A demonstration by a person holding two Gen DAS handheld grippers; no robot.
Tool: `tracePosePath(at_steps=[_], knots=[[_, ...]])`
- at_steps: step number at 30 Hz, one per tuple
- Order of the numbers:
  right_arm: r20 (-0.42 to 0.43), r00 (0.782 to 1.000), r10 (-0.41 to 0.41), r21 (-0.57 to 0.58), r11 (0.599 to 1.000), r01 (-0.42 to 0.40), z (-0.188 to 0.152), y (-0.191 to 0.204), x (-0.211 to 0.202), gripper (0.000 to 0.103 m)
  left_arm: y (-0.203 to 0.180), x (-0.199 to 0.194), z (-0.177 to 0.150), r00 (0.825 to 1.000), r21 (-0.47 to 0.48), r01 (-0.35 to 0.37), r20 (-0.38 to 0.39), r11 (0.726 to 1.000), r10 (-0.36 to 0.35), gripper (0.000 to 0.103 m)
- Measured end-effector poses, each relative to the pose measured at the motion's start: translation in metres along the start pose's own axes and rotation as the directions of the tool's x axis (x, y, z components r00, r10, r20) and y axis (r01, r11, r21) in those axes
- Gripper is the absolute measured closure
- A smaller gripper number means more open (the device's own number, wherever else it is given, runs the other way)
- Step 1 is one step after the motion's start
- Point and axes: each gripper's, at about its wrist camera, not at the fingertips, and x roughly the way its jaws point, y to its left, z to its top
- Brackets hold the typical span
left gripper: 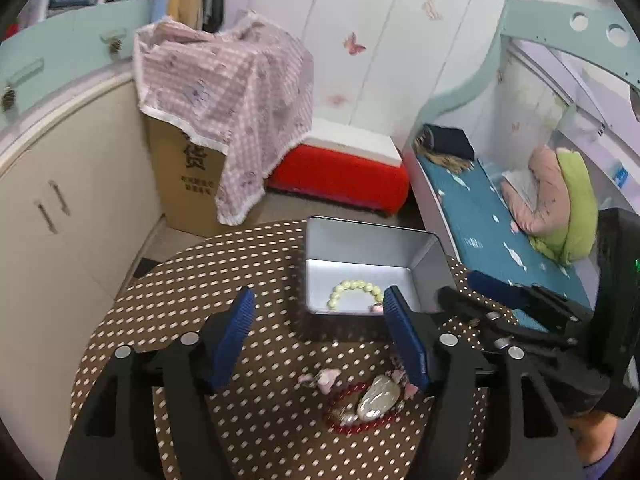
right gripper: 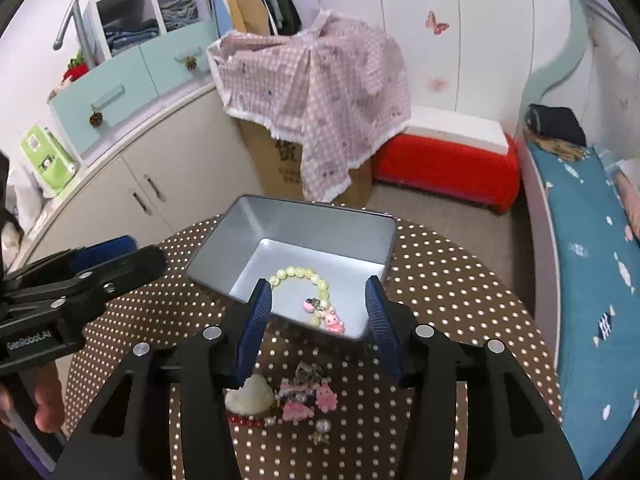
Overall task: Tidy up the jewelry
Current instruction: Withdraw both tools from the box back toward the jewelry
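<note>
Both tongs spread, empty; pale yellow-green bead bracelet (right gripper: 301,280) with pink charms in silver tin (right gripper: 280,216).

The black body of the left claw (right gripper: 120,268) carried white lettering that read "GenRobot.AI". A large black character "货" was printed on the cardboard box (left gripper: 192,184); the smaller lines beneath it were too blurred to read.

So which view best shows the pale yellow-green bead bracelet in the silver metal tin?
The right wrist view: the pale yellow-green bead bracelet shows whole, pink charms included. In the left wrist view the tin's near wall hides its lower part.
</note>
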Motion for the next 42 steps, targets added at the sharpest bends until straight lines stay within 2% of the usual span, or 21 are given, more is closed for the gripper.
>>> tracePosePath(at_steps=[3,7,14,17,19,22,26,31,35,37,40,42], knots=[[0.025,0.999,-0.026,-0.013,1.000,0.027,-0.009,-0.001,-0.016,0.055,0.004,-0.013,-0.015,0.999,0.006,-0.038,0.017,0.999,0.037,0.039],[0.031,0.998,-0.048,-0.011,0.999,0.049,-0.029,-0.006,-0.030,0.052,0.009,-0.016,-0.038,0.998,-0.011,-0.061,0.002,0.998,0.061,0.039],[-0.015,0.999,-0.042,0.011,0.999,0.042,-0.067,-0.017,-0.033,0.051,0.013,0.008,-0.075,0.992,-0.021,-0.085,-0.090,0.996,0.083,0.039],[-0.033,0.999,-0.028,0.015,0.999,0.028,-0.080,-0.019,-0.031,0.050,0.015,0.021,-0.088,0.988,-0.053,-0.099,-0.128,0.994,0.092,0.039],[-0.043,0.999,-0.021,0.019,1.000,0.022,-0.086,-0.021,-0.030,0.049,0.016,0.028,-0.091,0.984,-0.057,-0.116,-0.141,0.992,0.107,0.039],[-0.051,0.999,-0.012,0.025,1.000,0.013,-0.093,-0.023,-0.028,0.048,0.012,0.034,-0.094,0.984,-0.063,-0.105,-0.150,0.992,0.095,0.039],[-0.058,0.998,-0.002,0.030,1.000,0.004,-0.096,-0.024,-0.025,0.048,0.000,0.040,-0.093,0.982,-0.015,-0.117,-0.148,0.993,0.113,0.039],[-0.057,0.998,0.008,0.040,0.999,-0.005,-0.097,-0.028,-0.024,0.048,-0.010,0.047,-0.093,0.974,0.039,-0.177,-0.137,0.983,0.181,0.037],[-0.053,0.999,0.013,0.044,0.999,-0.011,-0.097,-0.031,-0.025,0.046,-0.012,0.051,-0.091,0.971,0.058,-0.192,-0.134,0.980,0.198,0.037],[-0.052,0.999,0.014,0.045,0.999,-0.011,-0.098,-0.032,-0.026,0.045,-0.012,0.050,-0.092,0.968,0.070,-0.204,-0.135,0.976,0.212,0.042],[-0.053,0.998,0.022,0.044,0.999,-0.020,-0.096,-0.033,-0.026,0.044,-0.012,0.049,-0.093,0.965,0.100,-0.214,-0.134,0.972,0.226,0.055],[-0.057,0.998,0.026,0.044,0.999,-0.024,-0.097,-0.033,-0.026,0.044,-0.010,0.046,-0.094,0.965,0.107,-0.210,-0.139,0.972,0.224,0.069]])
